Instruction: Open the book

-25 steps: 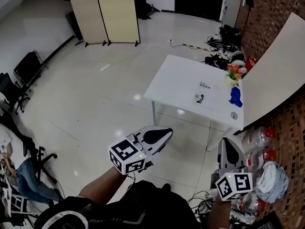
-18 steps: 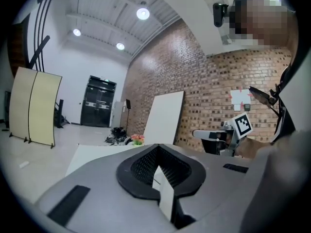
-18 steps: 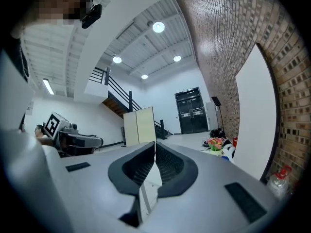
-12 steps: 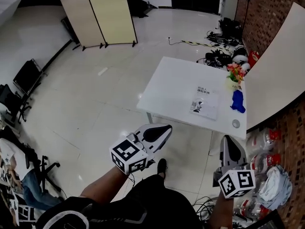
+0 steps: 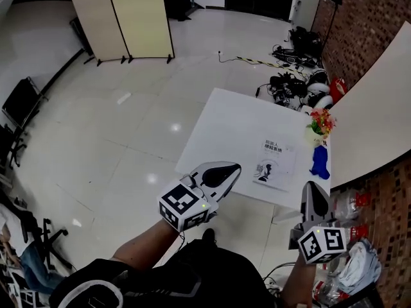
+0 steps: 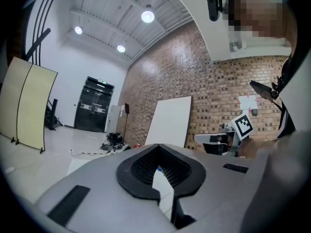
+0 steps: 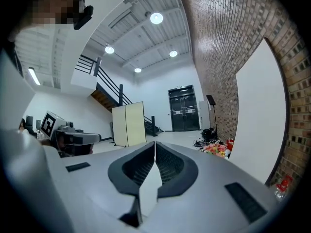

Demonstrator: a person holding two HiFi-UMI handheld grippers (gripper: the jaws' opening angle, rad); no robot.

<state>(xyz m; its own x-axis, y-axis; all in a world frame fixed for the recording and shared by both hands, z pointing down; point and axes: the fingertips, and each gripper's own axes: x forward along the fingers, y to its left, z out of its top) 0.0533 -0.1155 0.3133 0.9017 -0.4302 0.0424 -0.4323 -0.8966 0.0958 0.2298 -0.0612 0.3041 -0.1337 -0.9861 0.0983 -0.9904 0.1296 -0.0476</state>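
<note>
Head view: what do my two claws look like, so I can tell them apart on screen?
Both are pale grey, tapered shells with a black inset on top. The left claw and the right claw each carry a cube of black-and-white square markers at the rear.

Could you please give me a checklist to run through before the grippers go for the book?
1. Closed book lying on the white table: ok.
2. Empty, shut left gripper: ok.
3. Empty, shut right gripper: ok.
4. Either gripper touching the book: not ok, both are short of it.
5. Nearby flowers and blue object apart from the book: ok.
6. Spine side of the book: cannot tell.
</note>
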